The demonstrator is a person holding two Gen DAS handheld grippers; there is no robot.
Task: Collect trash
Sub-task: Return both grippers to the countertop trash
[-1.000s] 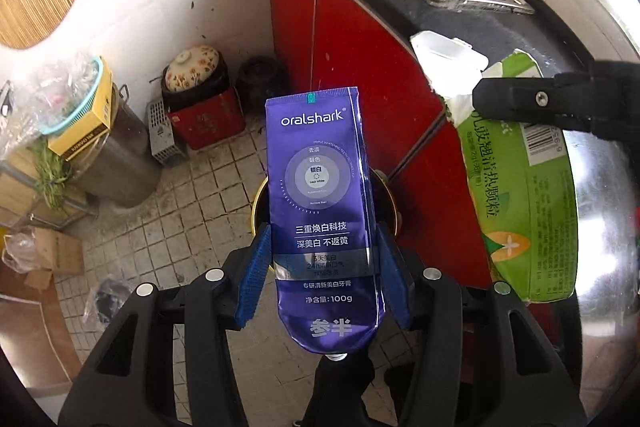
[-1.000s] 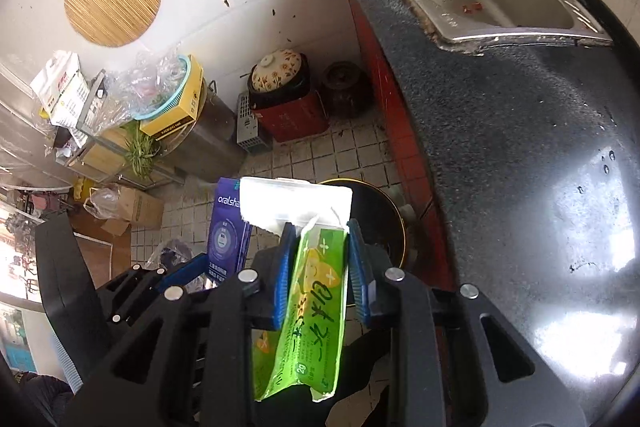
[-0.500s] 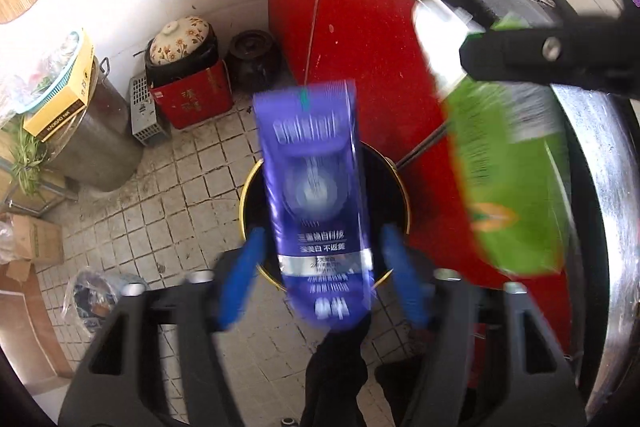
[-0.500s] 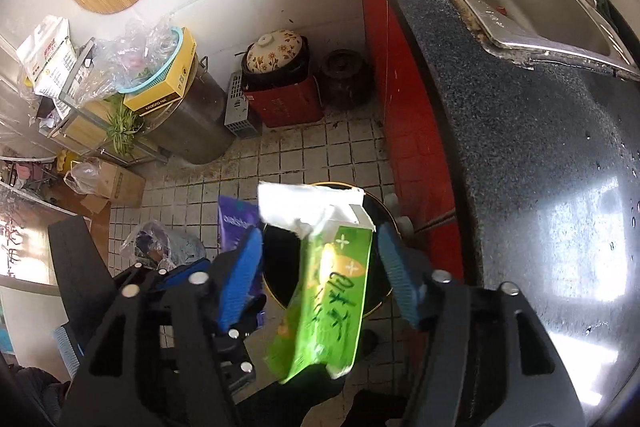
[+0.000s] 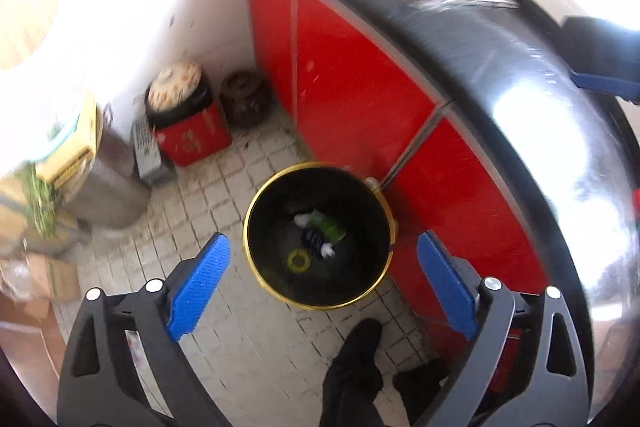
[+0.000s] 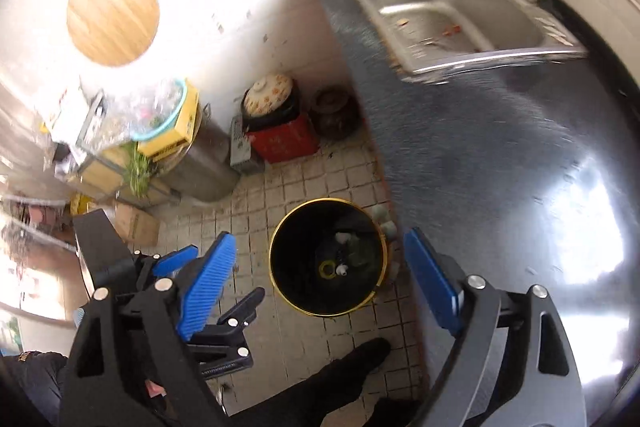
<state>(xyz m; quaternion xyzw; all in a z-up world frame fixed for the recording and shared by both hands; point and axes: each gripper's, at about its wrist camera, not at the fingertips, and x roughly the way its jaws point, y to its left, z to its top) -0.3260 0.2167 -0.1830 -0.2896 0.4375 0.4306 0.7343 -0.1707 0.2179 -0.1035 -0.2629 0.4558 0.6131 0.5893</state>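
Both our grippers, left (image 5: 322, 267) and right (image 6: 318, 275), are opening with nothing between them. Low in the frame, the bin (image 5: 256, 223) holds our trash (image 5: 320, 229).

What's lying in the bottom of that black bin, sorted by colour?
In the bin:
Green packet: 1
Dark purple packet: 1
Yellow ring: 1
Small white bits: 2, too blurred to identify
Total: 5

Left gripper (image 5: 323, 251) and right gripper (image 6: 320, 261): black frames fitted with ribbed blue pads, fastened by silver screws.
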